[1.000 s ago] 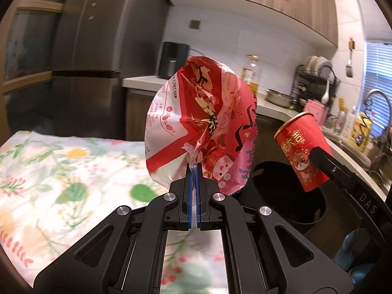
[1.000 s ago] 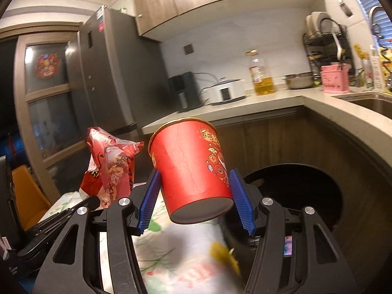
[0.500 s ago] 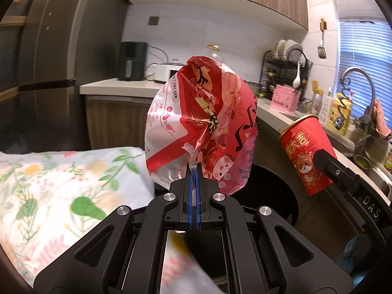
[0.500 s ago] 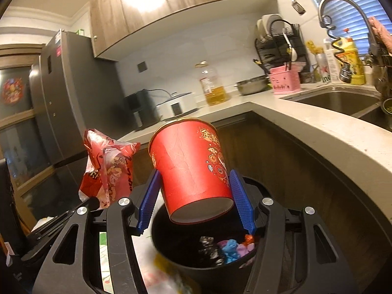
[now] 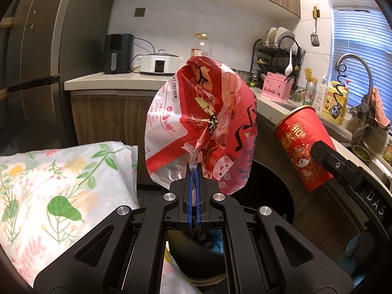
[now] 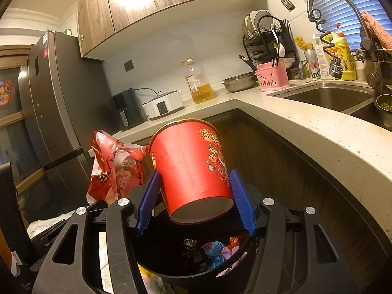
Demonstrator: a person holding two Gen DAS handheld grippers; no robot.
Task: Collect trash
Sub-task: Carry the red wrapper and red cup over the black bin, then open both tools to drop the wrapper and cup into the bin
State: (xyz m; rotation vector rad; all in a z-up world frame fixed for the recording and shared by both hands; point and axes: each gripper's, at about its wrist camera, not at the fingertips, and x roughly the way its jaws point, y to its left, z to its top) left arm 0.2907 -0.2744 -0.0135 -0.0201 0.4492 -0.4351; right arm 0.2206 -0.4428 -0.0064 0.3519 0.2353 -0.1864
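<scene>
Risk: wrapper (image 5: 199, 125) is light and wide, so it may catch the bin (image 6: 193, 267) rim or drift aside on release. The cup (image 6: 193, 171), tilted, may tip out past the rim.

Left hand-held gripper (image 5: 194, 178): clenched on the wrapper's twisted tail, bin just below.

Right hand-held gripper (image 6: 196, 201): part-open, clamping the cup's base, bin directly beneath.

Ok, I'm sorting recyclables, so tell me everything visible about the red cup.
The red cup looks like paper, tapered, gold-rimmed, printed with gold characters and a cartoon figure. It tilts, rim away, white base showing. The right gripper clamps its lower wall between blue pads, above the black bin holding wrappers.
</scene>
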